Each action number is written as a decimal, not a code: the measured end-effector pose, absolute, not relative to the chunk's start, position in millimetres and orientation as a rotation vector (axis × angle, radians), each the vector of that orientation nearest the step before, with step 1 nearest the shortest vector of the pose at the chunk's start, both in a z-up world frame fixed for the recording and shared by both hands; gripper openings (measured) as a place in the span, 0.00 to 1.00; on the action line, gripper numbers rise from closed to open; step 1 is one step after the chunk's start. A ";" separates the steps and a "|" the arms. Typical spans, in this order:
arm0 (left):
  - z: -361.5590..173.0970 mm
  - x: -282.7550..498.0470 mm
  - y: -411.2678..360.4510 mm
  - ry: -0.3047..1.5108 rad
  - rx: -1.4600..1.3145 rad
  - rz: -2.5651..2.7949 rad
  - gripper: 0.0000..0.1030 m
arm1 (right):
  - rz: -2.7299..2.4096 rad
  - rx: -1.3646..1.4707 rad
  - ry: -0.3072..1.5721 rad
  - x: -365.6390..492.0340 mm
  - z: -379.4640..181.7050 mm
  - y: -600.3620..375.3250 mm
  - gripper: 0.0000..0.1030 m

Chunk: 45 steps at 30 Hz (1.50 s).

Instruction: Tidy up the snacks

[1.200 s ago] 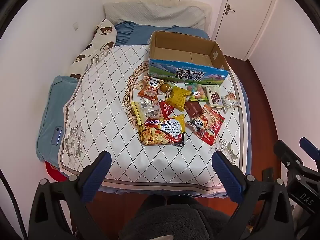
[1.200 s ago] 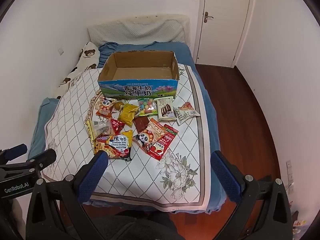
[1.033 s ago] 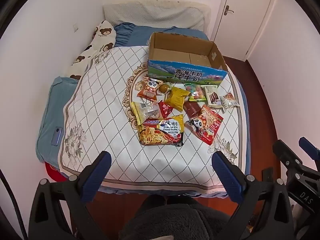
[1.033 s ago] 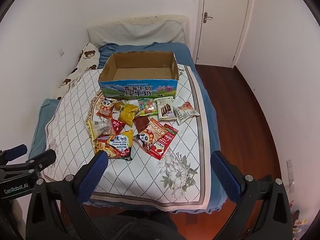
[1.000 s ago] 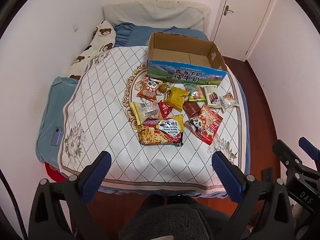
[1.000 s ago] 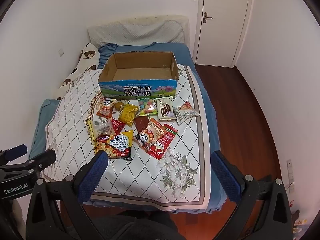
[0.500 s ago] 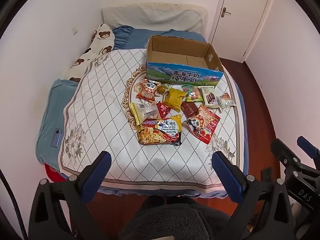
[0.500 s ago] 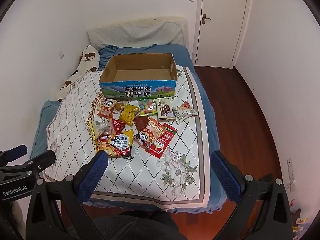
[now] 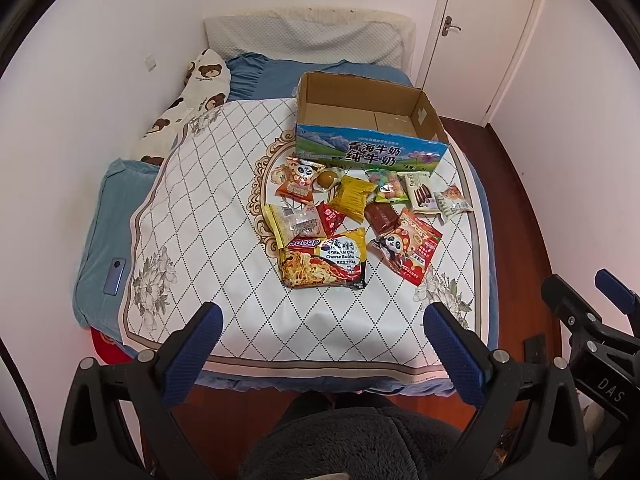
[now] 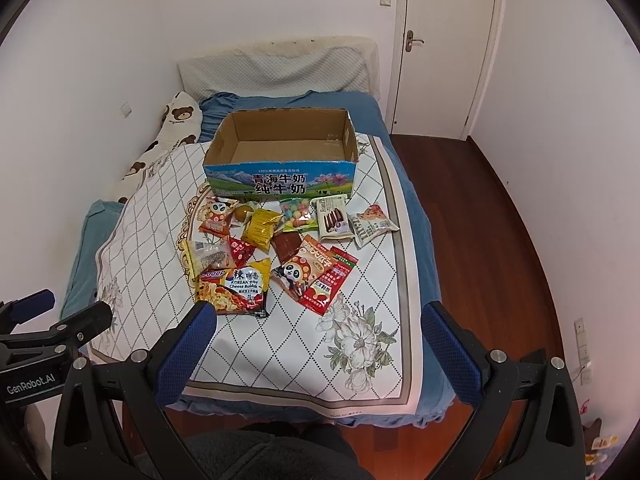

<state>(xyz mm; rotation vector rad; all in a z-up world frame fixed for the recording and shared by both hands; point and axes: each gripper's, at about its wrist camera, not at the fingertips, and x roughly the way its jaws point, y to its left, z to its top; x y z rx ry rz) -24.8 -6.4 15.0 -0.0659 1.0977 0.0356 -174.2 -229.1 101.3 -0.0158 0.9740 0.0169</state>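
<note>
We find both tongs held off the foot of the bed (image 9: 120, 216), above the floor and well clear of the snacks. The left gripper (image 9: 320, 336) stands wide, its blue pads (image 9: 192, 350) far apart with nothing between them; the right gripper (image 10: 318, 334) likewise stands wide and empty, and its side shows at 4 o'clock in the left view. The snacks lie in a loose cluster on the quilted cover (image 9: 208, 208), at 12 o'clock from each gripper. The noodle pack (image 9: 325, 259) sits nearest us, with the red panda pack (image 9: 408, 246) just beside it at 3 o'clock. Beyond these lie a yellow pack (image 9: 352, 196), a brown pack (image 9: 380, 216), a clear-fronted pack (image 9: 294, 222) and a small red pack (image 9: 331, 216). At the far edge of the cluster we note an orange panda pack (image 9: 298, 178), a round brown item (image 9: 327, 178), a candy bag (image 9: 386, 186), a biscuit pack (image 9: 419, 196) and a small pale pack (image 9: 454, 202). The cardboard box (image 9: 368, 154) stands open just beyond the cluster; we see nothing inside it. A phone (image 9: 115, 276) lies on the blue bedding at 9 o'clock. A bear-print pillow (image 9: 200, 84) rests along the wall.
</note>
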 end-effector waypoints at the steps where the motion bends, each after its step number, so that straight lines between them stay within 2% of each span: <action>1: 15.4 -25.2 -6.4 1.097 -0.065 0.037 1.00 | 0.016 -0.018 0.972 -174.8 101.4 -227.5 1.00; 45: 14.3 -16.9 4.3 1.084 -0.061 0.031 1.00 | 0.019 -0.003 0.972 -165.8 95.3 -219.7 1.00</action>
